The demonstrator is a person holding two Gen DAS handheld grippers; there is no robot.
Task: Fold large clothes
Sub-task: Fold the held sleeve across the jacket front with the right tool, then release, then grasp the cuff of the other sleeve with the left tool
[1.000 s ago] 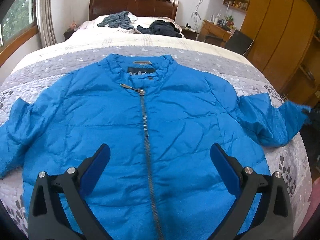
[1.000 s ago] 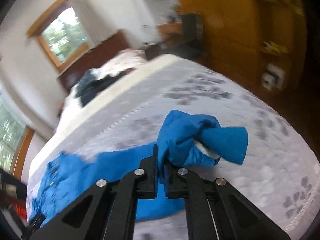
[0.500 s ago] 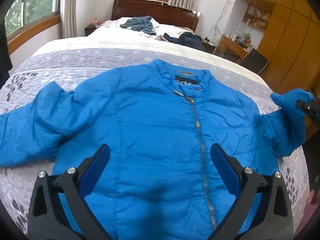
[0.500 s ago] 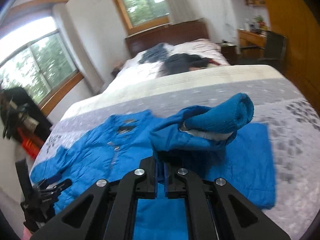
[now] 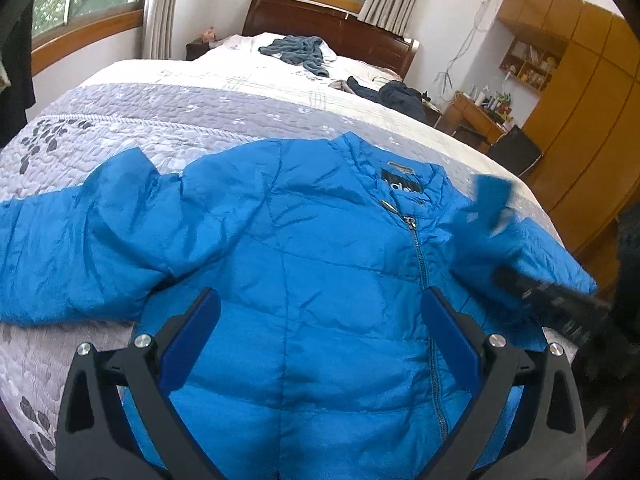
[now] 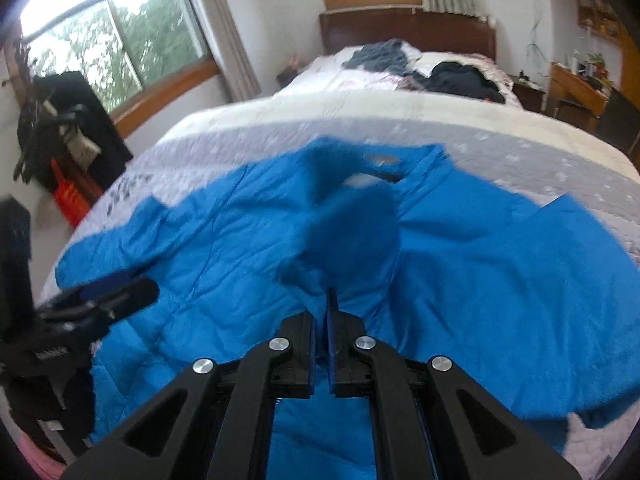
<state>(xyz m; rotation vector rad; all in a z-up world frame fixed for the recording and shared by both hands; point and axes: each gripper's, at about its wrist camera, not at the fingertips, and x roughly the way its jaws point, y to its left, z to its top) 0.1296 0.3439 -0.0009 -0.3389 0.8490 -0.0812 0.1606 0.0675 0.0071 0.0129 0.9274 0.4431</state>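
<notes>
The blue jacket (image 5: 320, 280) lies front side up on the grey quilted bedspread (image 5: 160, 128) of the bed, with its zipper (image 5: 420, 256) closed and the collar pointing to the headboard (image 5: 332, 28). One sleeve (image 5: 72, 248) is stretched out flat to the side on the bedspread. The other sleeve (image 6: 348, 220) is lifted and bent over the chest of the jacket, and here the picture is blurred.

My right gripper (image 6: 321, 320) has its fingers pressed almost together, and the fabric of this lifted sleeve is pinched between them. My left gripper (image 5: 320, 336) hangs above the lower part of the jacket with its fingers spread wide, and nothing is between them. I cannot tell if it touches the fabric.

Further away, near the pillows, I see some dark clothes (image 5: 400, 94) and a grey-blue garment (image 5: 300, 50). Beside the bed stands a wooden desk (image 5: 476, 118), and behind it a wooden wardrobe (image 5: 592, 120).
</notes>
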